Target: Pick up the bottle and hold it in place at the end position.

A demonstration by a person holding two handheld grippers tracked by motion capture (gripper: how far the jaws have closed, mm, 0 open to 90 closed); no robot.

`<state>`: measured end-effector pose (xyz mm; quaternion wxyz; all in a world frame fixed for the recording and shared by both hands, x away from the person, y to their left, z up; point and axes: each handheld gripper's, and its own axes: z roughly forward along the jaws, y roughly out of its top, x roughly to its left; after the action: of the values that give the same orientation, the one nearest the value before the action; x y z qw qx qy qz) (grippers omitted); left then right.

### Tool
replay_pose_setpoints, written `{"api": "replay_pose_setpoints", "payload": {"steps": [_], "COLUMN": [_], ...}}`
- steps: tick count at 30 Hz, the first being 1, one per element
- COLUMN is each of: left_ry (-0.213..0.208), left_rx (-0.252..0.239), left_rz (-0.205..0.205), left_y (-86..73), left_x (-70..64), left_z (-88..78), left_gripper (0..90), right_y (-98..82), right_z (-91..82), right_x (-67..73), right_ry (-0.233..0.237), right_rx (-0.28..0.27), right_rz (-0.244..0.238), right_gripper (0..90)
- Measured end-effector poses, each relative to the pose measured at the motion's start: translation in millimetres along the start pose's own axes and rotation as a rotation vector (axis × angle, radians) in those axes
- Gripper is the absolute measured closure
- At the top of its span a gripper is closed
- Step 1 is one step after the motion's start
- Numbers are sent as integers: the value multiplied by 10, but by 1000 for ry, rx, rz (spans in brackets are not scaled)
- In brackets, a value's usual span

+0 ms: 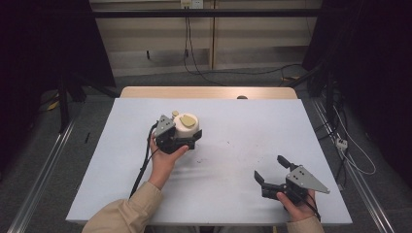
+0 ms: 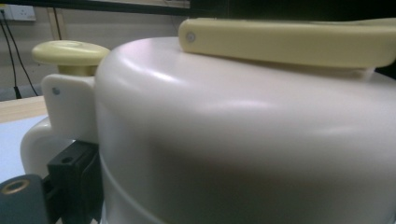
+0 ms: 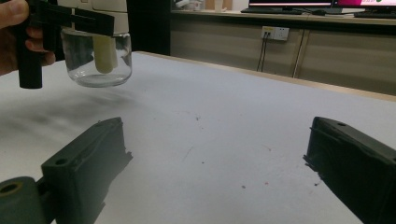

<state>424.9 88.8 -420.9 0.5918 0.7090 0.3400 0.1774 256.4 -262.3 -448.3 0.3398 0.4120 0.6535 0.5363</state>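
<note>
A glass jar (image 3: pixel 95 60) with a cream lid (image 1: pixel 187 125) sits left of the table's middle. The lid carries a pale yellow knob (image 2: pixel 70 51) and a flat yellow lever (image 2: pixel 289 42). My left gripper (image 1: pixel 183 138) is shut on the lid (image 2: pixel 233 130), and one black jaw shows at the lower left of the left gripper view. A cream part hangs inside the glass. I cannot tell whether the jar rests on the table or hangs just above it. My right gripper (image 1: pixel 272 170) stands open near the front right, with nothing but bare sheet between its jaws (image 3: pixel 217 130).
A white sheet (image 1: pixel 233 141) covers the table, with small specks on it. A strip of wooden table top (image 1: pixel 209 92) shows along the far edge. Cables (image 1: pixel 243 73) lie on the floor behind, and metal rails (image 1: pixel 43 165) run along both sides.
</note>
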Motion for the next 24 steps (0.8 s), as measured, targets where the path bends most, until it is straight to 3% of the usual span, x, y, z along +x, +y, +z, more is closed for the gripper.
{"api": "replay_pose_setpoints", "payload": {"steps": [11,24], "left_ry": [-38,-40], "left_rx": [10,18], "left_rz": [2,-5], "left_y": [2,-33], "left_x": [-152,-169], "left_z": [110,191], "left_gripper": [61,61], "right_y": [7,13], "right_z": [-1,7], "right_x": [-10,3], "right_ry": [-1,0], "right_rx": [-3,-6], "right_rz": [-1,-3], "right_gripper": [45,45]}}
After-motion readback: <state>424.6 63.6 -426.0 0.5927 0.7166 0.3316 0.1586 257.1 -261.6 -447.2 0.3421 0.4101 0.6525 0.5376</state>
